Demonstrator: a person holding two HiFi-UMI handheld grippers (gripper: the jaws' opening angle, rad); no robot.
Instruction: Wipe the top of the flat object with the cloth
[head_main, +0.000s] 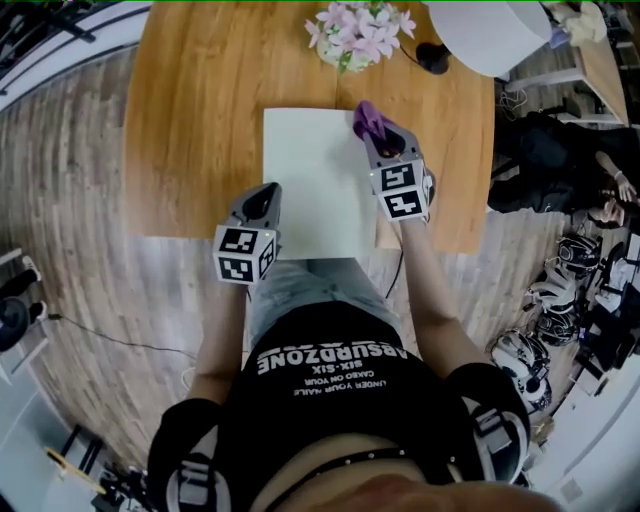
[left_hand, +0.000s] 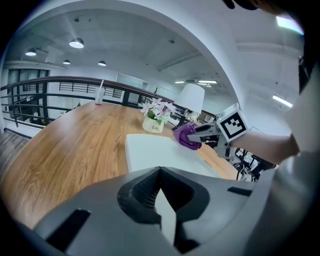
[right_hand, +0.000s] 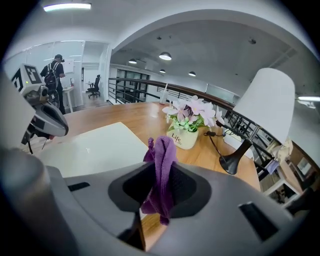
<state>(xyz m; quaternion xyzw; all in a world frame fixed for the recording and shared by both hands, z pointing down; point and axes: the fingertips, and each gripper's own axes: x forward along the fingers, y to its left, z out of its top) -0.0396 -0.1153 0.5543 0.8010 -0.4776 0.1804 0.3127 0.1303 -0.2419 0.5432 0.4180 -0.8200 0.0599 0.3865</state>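
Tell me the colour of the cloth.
The cloth is purple, clearest in the right gripper view.

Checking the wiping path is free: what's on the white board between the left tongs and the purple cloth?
Nothing: the head view shows the white board bare between the left tongs and the purple cloth held by the right tongs.
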